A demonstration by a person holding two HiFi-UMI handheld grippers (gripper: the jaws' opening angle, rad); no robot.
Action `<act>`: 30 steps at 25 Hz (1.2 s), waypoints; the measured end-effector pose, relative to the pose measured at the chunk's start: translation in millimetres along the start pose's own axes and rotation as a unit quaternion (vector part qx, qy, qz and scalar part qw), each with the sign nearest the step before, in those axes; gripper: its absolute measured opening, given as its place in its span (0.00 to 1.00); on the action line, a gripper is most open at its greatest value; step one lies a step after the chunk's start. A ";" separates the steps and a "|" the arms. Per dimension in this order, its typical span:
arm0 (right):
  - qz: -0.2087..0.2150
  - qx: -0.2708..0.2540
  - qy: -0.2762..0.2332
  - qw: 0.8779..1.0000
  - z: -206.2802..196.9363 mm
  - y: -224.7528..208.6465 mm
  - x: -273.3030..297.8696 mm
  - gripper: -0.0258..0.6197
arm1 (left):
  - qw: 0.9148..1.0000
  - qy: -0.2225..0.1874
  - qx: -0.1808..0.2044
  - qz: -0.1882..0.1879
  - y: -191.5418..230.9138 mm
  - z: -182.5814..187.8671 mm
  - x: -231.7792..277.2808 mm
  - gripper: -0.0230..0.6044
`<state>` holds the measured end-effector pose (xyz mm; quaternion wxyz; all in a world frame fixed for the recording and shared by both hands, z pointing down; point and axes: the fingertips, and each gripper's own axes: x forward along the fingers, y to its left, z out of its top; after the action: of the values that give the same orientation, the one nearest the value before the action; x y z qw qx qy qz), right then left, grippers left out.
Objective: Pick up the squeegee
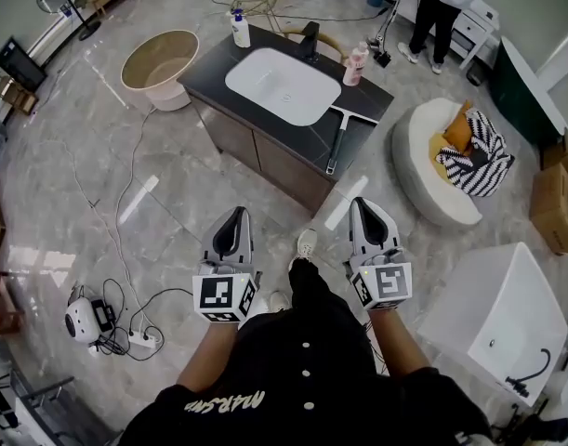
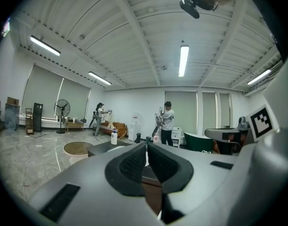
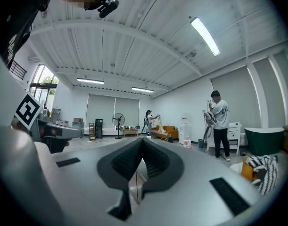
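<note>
Ahead and a bit inward of the R gripper [image 1: 366,204], the squeegee [image 1: 337,139] is seen on the vanity counter [image 1: 205,74], beside the basin [image 1: 284,86] — handle end toward the tool, blade end away, long axis approx. in line w/ the R jaws. R is judged nearer than the L gripper [image 1: 234,215]. Both jaw pairs are pressed together, empty — squeegee well apart, untouched.

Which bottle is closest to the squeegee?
The pink bottle beside the faucet; the squeegee lies right by it. The white bottle stands across the sink.
</note>
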<state>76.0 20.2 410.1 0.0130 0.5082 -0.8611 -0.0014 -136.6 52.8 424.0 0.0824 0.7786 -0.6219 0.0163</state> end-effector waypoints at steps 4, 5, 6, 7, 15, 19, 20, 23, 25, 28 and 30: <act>-0.001 0.002 0.000 1.000 -5.6 -19.0 38.7 0.03 | 1.000 0.002 0.000 0.004 13.8 1.2 38.2 0.07; -0.001 0.003 0.001 1.000 -7.6 -24.7 49.2 0.03 | 1.000 0.003 0.000 0.005 16.8 1.0 49.1 0.07; -0.001 0.006 0.003 1.000 -9.5 -30.9 60.2 0.03 | 1.000 0.005 0.000 0.006 19.4 0.9 61.0 0.07; 0.001 0.008 0.006 1.000 -11.4 -37.2 71.9 0.03 | 1.000 0.006 0.002 0.005 21.6 1.4 74.0 0.07; 0.014 0.012 0.011 1.000 -5.4 -91.8 164.7 0.03 | 1.000 0.000 0.005 0.005 35.2 26.4 179.2 0.07; 0.018 0.011 0.011 1.000 -2.4 -119.7 201.6 0.03 | 1.000 -0.001 0.005 0.010 38.7 35.1 222.3 0.07; 0.019 0.011 0.011 1.000 -2.2 -125.8 209.7 0.03 | 1.000 -0.002 0.005 0.011 39.1 37.0 231.8 0.07; 0.023 0.011 0.012 1.000 -2.5 -141.4 229.3 0.03 | 1.000 -0.003 0.005 0.012 37.3 41.5 255.5 0.07; 0.027 0.011 0.017 0.999 -5.1 -149.3 239.4 0.03 | 1.000 -0.002 0.003 0.014 35.9 41.8 266.9 0.07; 0.032 0.011 0.026 0.999 -7.4 -157.2 251.1 0.03 | 1.000 0.002 0.000 0.018 35.9 41.4 280.0 0.07; 0.032 0.012 0.028 0.999 -7.7 -162.6 256.3 0.03 | 1.000 0.008 -0.002 0.019 35.9 40.4 287.6 0.07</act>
<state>94.6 -282.6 420.6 0.0309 0.4803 -0.8762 0.0240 -109.5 -238.6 424.8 0.0886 0.7663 -0.6360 0.0223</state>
